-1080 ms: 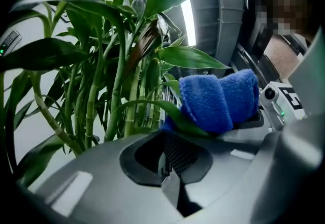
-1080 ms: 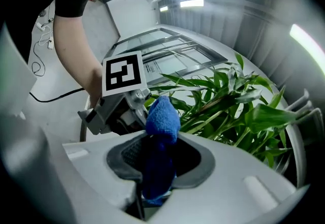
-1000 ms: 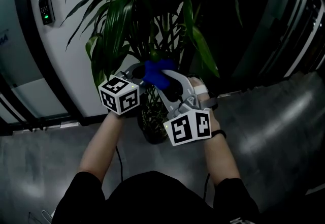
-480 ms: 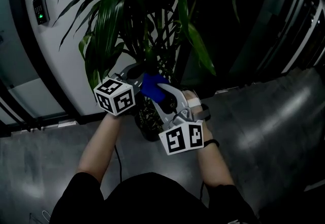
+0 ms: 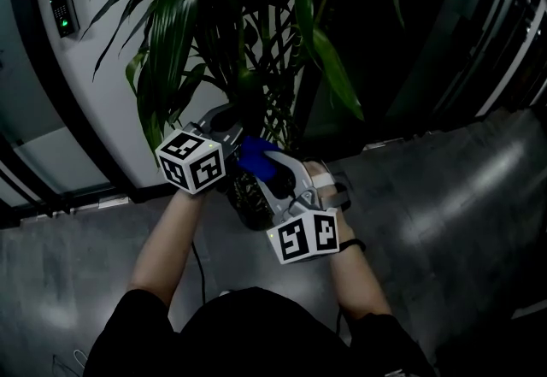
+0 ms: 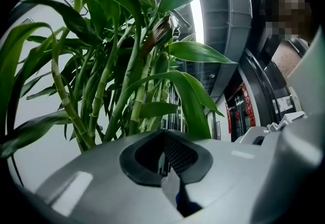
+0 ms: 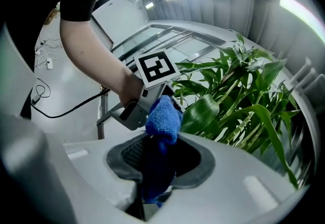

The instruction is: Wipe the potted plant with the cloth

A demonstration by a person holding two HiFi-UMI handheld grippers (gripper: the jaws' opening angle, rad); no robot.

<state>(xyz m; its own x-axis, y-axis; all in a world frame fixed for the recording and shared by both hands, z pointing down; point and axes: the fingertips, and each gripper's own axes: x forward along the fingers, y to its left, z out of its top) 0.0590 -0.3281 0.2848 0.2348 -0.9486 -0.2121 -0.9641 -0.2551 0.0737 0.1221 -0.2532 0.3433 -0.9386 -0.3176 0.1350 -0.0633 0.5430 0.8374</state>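
Note:
The potted plant [image 5: 214,33] has long green leaves and bamboo-like stalks [image 6: 132,86]; its pot [image 5: 246,206] stands on the floor under my hands. In the head view my left gripper [image 5: 227,120] sits at the lower leaves. Its jaws are shut, and a broad leaf [image 6: 195,108] runs down into them. My right gripper [image 5: 256,163] is shut on a blue cloth [image 7: 162,119]. The cloth bulges out of the jaws just beside the left gripper [image 7: 170,97] and that same leaf [image 7: 202,112].
A white wall with a small card reader [image 5: 63,11] stands behind the plant at left. Dark glass panels [image 5: 479,33] rise at right. The grey floor [image 5: 444,221] is glossy, and a black cable [image 7: 66,108] trails across it. Leaves crowd the space above both grippers.
My right gripper has drawn the blue cloth down and back toward me, away from the upper leaves. The left gripper has stayed almost in place at the lower leaves.

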